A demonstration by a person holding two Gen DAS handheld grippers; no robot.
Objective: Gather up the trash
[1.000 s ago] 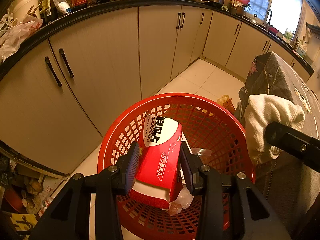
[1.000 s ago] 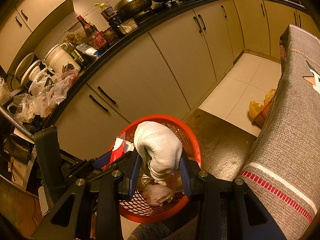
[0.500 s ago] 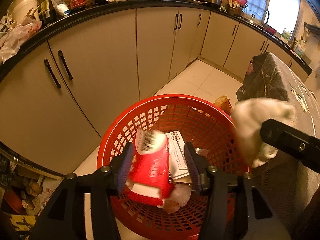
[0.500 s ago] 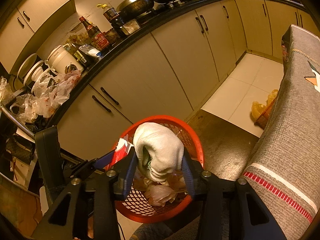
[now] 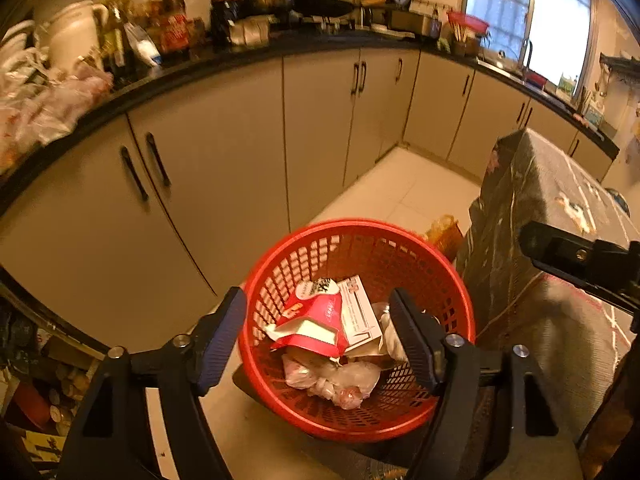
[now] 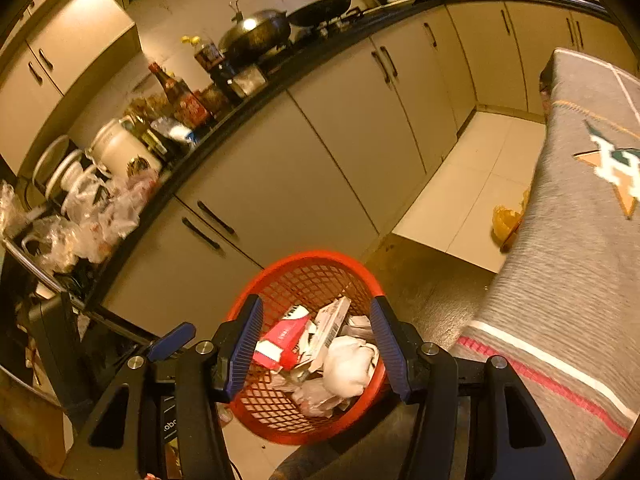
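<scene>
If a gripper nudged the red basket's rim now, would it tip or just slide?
Probably slide or rock. The basket is wide, open mesh, so likely light, and holds only a carton, a rag and bags. It flares upward, so a high rim push might tilt it.

A home kitchen: beige cabinets (image 5: 224, 168) with black handles run under a dark desk (image 6: 280, 76) crowded with a wok (image 6: 256, 34), sauce bottles (image 6: 180, 96), a rice cooker (image 6: 120, 148) and plastic bags (image 6: 100, 212); pale floor tiles (image 5: 400, 196) and a window (image 5: 560, 20).
</scene>
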